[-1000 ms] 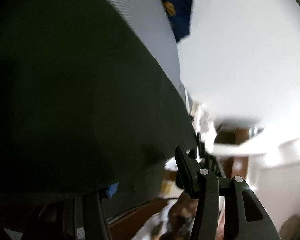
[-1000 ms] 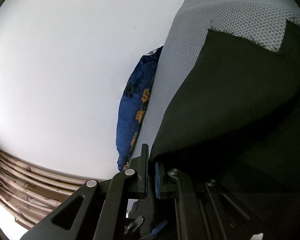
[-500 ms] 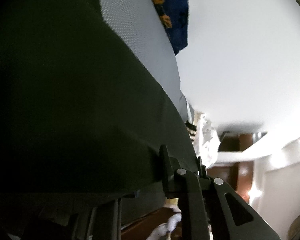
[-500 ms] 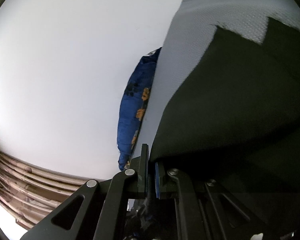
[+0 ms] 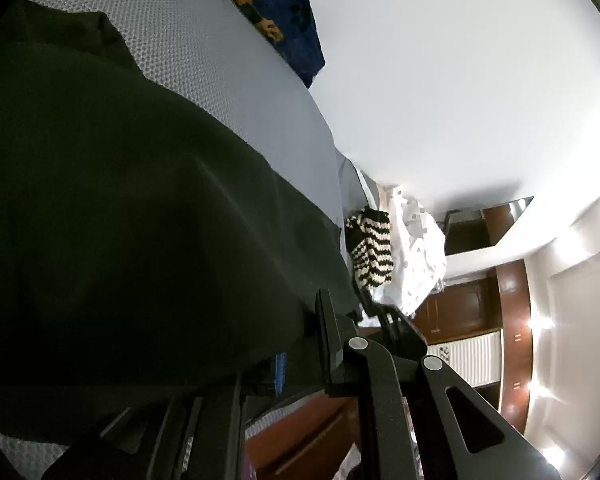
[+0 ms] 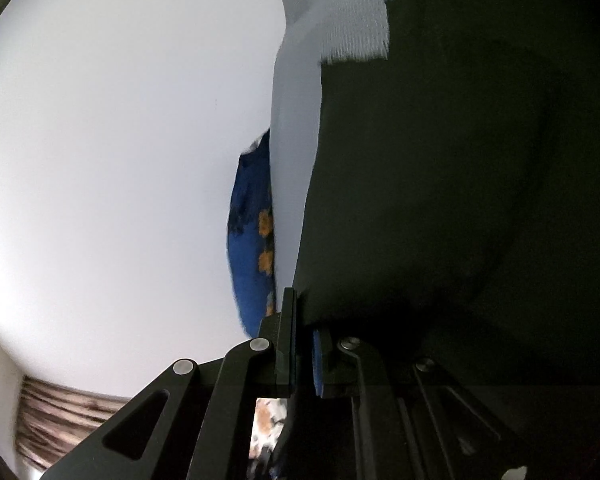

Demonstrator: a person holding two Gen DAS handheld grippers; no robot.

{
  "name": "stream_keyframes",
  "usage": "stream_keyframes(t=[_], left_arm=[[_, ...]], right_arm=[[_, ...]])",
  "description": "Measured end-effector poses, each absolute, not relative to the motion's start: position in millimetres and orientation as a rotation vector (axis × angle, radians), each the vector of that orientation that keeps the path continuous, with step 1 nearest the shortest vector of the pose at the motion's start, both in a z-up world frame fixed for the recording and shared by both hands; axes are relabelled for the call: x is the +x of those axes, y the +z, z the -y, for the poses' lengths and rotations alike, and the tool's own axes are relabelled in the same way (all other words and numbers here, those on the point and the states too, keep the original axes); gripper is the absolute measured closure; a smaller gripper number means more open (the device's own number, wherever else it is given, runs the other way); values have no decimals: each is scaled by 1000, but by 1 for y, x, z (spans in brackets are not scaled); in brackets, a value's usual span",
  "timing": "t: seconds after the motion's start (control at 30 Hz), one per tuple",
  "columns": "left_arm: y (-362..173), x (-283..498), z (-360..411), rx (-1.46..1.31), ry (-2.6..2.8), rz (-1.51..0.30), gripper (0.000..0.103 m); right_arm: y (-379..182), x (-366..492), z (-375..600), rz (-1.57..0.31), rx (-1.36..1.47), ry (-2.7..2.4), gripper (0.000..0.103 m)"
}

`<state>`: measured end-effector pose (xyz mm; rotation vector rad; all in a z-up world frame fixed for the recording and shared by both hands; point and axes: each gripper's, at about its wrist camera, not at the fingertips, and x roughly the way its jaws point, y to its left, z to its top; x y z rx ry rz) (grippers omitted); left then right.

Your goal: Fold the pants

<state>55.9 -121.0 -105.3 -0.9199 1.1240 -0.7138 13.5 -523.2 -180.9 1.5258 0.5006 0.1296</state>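
Dark green pants (image 5: pixel 120 200) lie spread over a grey textured bed surface (image 5: pixel 204 52), seen tilted in both wrist views. My left gripper (image 5: pixel 304 344) is shut on the near edge of the cloth, which drapes over its left finger and hides it. In the right wrist view the pants (image 6: pixel 440 180) fill the right half, and my right gripper (image 6: pixel 304 344) is shut on a corner of the fabric, which is pinched between its two pads. A notch of grey bed surface (image 6: pixel 352 28) shows past the far edge of the pants.
A blue pillow with orange prints (image 5: pixel 276 12) lies against the white wall (image 5: pixel 440 80) at the far side of the bed. A black-and-cream striped garment (image 5: pixel 370 248) and white cloth (image 5: pixel 416 256) hang beyond the bed end. Brown wooden furniture (image 5: pixel 460 304) stands further off.
The left gripper's jaws went from apart to shut on the pants edge and lifted it. Both views rolled. The right gripper kept its grip and shifted, blurring its view.
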Motion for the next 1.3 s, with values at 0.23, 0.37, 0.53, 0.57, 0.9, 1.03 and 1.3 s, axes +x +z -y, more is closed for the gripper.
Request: stream_keyframes(t=[0.23, 0.37, 0.53, 0.57, 0.9, 1.03, 1.3], left_arm=[[-104, 57, 118, -892, -712, -1125, 90], [-104, 51, 121, -857, -745, -1157, 90], [-100, 43, 125, -803, -793, -1203, 90], [-101, 41, 126, -799, -795, -1217, 90], [-121, 27, 127, -756, -758, -1353, 90], [-121, 26, 124, -755, -740, -1366, 90], [-126, 26, 124, -742, -684, -1412, 90]], right_arm=[[-148, 3, 533, -474, 1357, 42, 97], [-133, -22, 533, -469, 1272, -2, 98], [-138, -63, 534, -494, 1237, -67, 98], [-143, -68, 534, -505, 1239, -81, 98], [-166, -95, 532, -525, 1285, -134, 98], [-163, -95, 528, -531, 1259, -143, 98], [-183, -111, 527, -555, 1316, -166, 98]])
